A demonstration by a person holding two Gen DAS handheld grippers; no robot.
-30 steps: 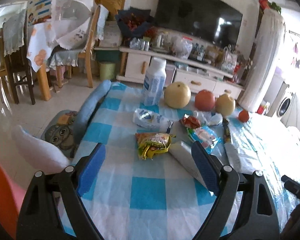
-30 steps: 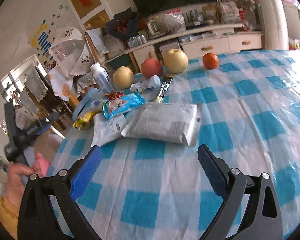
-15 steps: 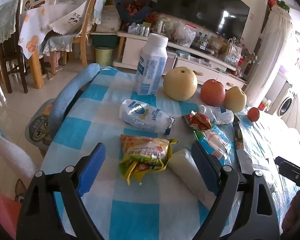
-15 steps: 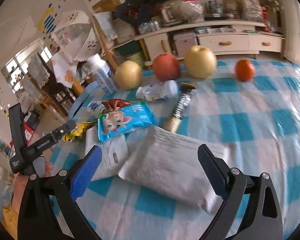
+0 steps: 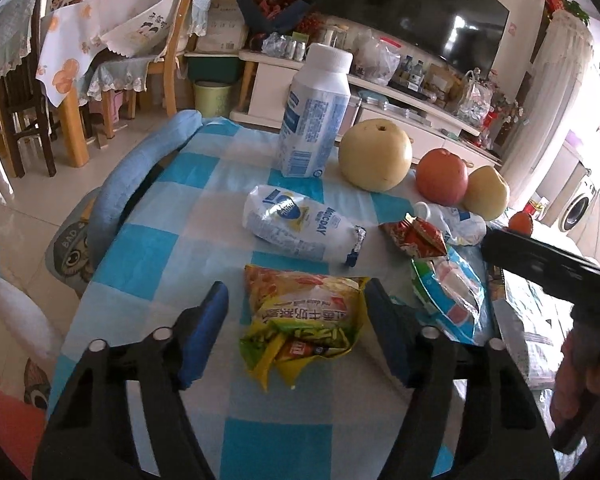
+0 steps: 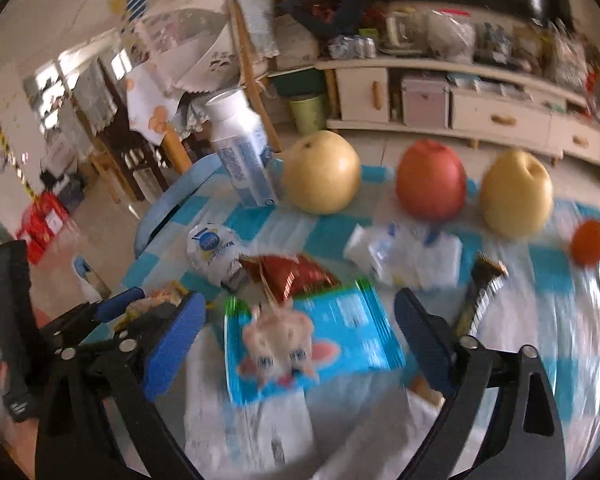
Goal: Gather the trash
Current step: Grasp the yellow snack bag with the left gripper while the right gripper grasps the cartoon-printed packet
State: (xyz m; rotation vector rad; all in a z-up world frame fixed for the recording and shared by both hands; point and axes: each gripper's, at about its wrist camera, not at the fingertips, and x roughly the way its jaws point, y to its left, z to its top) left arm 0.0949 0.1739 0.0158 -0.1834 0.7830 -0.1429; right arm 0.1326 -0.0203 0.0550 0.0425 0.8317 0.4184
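A crumpled yellow snack wrapper (image 5: pixel 304 320) lies on the blue-checked tablecloth (image 5: pixel 152 256) between the open fingers of my left gripper (image 5: pixel 296 336). Behind it lie a white milk pouch (image 5: pixel 296 228), a red foil wrapper (image 5: pixel 416 238) and a blue snack bag (image 5: pixel 448 292). My right gripper (image 6: pixel 296 344) is open with its fingers on either side of the blue cartoon snack bag (image 6: pixel 312 344). The red foil wrapper (image 6: pixel 292 276), a crumpled white wrapper (image 6: pixel 404 252) and a dark bar wrapper (image 6: pixel 480 292) lie beyond. The left gripper (image 6: pixel 148 312) shows at the left of the right wrist view.
An upright white bottle (image 5: pixel 316 120), two yellow pears (image 5: pixel 374 156) (image 5: pixel 486 194), a red apple (image 5: pixel 442 176) and a small orange (image 6: pixel 588 242) stand at the table's far side. A blue chair back (image 5: pixel 140 176) borders the left edge. A white flat package (image 6: pixel 260 420) lies near the front.
Both grippers have moved forward and down toward the trash. The yellow wrapper now sits between the left fingers, the blue bag between the right fingers. The right view is motion-blurred.
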